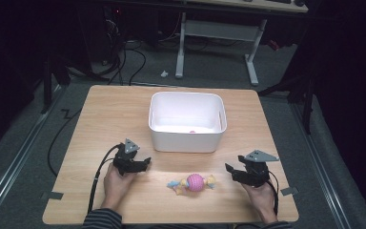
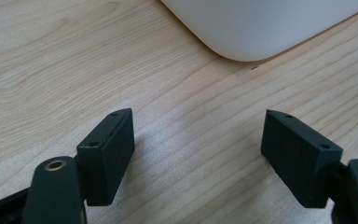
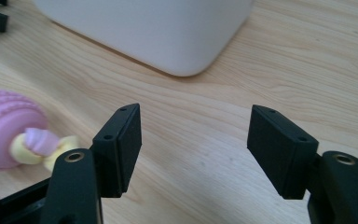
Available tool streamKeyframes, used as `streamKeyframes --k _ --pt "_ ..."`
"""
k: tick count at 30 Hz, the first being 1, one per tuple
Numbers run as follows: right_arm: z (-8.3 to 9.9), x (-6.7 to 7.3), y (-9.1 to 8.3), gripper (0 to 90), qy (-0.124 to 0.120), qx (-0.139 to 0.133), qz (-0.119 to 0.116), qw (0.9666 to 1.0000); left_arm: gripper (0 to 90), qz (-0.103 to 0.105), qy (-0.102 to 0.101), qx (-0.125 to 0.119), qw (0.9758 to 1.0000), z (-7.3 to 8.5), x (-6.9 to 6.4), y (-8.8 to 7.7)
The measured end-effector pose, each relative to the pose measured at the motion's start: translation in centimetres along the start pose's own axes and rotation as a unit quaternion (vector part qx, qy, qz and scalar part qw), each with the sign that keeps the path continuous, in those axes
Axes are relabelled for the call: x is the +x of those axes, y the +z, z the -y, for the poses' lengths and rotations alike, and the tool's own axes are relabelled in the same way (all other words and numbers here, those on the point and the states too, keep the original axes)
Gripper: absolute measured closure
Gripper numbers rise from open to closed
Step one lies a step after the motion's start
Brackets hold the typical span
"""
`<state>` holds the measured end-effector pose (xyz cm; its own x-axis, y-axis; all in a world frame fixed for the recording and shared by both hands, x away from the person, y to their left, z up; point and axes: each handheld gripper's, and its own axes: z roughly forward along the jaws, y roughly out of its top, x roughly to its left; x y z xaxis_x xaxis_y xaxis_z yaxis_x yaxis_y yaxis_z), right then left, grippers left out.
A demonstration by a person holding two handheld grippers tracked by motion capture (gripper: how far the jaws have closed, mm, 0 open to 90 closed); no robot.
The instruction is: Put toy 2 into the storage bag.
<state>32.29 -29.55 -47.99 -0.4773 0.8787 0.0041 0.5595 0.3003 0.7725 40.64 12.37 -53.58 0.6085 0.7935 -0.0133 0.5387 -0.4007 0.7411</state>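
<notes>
A toy with a pink knobbly ball (image 1: 194, 182) and yellow, blue and pink knotted ends lies on the wooden table (image 1: 105, 119) near its front edge. My right gripper (image 1: 229, 169) hovers just right of it, open, with bare wood between its jaws (image 3: 196, 135); the toy (image 3: 4, 130) sits left of its left jaw. My left gripper (image 1: 145, 162) rests left of the toy, open and holding nothing (image 2: 198, 140), pointing toward the white bin (image 2: 270, 28).
A white plastic bin (image 1: 186, 140) stands mid-table behind the toy, with a small pink thing (image 1: 192, 131) inside at the front wall. Its rounded corner (image 3: 144, 28) is close ahead of the right gripper. Cables trail off the table's left side.
</notes>
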Motion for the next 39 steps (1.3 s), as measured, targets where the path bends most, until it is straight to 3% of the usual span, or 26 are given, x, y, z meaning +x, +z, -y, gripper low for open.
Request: streamKeyframes --k 11,17,24,39 --pt "-1.4 3.4 0.0 35.1 -0.050 -0.002 -0.041 0.9979 25.9 0.000 -0.001 -0.001 1.0000 0.0 0.0 0.0" --pt "-1.6 4.4 0.2 34.9 -0.052 -0.007 -0.076 0.9957 25.9 0.000 0.000 0.000 1.0000 0.0 0.0 0.0" --pt "-1.7 6.1 0.5 34.0 -0.073 -0.001 -0.107 0.9915 25.9 0.000 0.000 0.000 1.0000 0.0 0.0 0.0" --pt "-2.1 9.5 2.2 28.2 -0.123 0.032 -0.140 0.9819 25.4 0.000 0.001 0.001 1.0000 0.0 0.0 0.0"
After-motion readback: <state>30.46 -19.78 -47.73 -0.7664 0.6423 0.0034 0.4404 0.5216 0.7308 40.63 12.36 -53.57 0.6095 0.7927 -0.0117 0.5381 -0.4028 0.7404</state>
